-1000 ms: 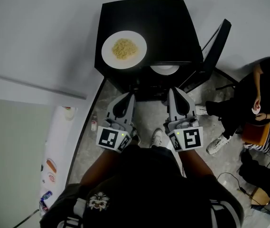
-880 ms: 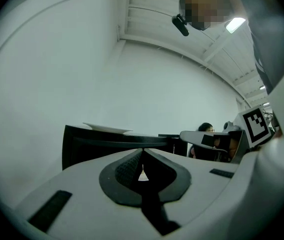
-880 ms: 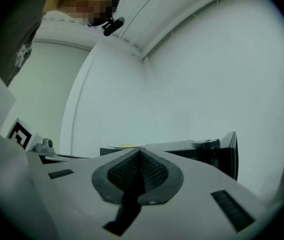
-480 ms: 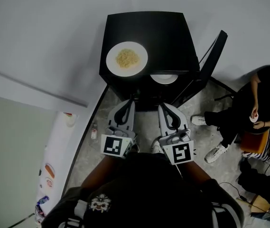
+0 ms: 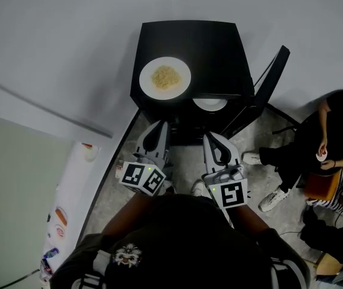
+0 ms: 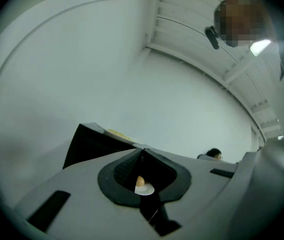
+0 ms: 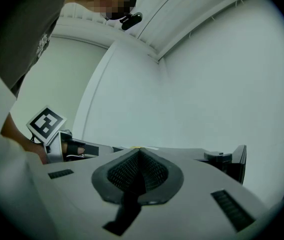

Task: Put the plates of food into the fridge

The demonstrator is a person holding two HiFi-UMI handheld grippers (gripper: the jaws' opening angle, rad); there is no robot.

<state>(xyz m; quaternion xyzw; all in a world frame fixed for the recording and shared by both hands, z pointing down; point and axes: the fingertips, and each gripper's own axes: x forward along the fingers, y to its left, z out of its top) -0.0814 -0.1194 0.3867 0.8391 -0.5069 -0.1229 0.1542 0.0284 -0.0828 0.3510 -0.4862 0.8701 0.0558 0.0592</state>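
A white plate of yellow noodles (image 5: 165,78) sits on top of the small black fridge (image 5: 213,47), towards its front left. The fridge door (image 5: 272,80) stands open to the right. A second white plate (image 5: 210,104) shows inside, just below the top's front edge. Both grippers hang in front of the fridge, apart from it, with nothing in them. My left gripper (image 5: 161,125) is shut, and so is my right gripper (image 5: 211,137). In the left gripper view the shut jaws (image 6: 142,150) point at the fridge (image 6: 82,145), and a plate with a round brownish morsel (image 6: 142,185) shows below them.
A person (image 5: 328,131) sits on the floor's right side, feet (image 5: 273,200) stretched towards me. A white counter (image 5: 78,209) with small items runs along the left. A small bottle (image 5: 120,172) stands on the floor by it. A grey wall lies behind the fridge.
Both grippers have drawn back a little from the fridge front. The left one has shifted left and twisted. The plates have not moved.
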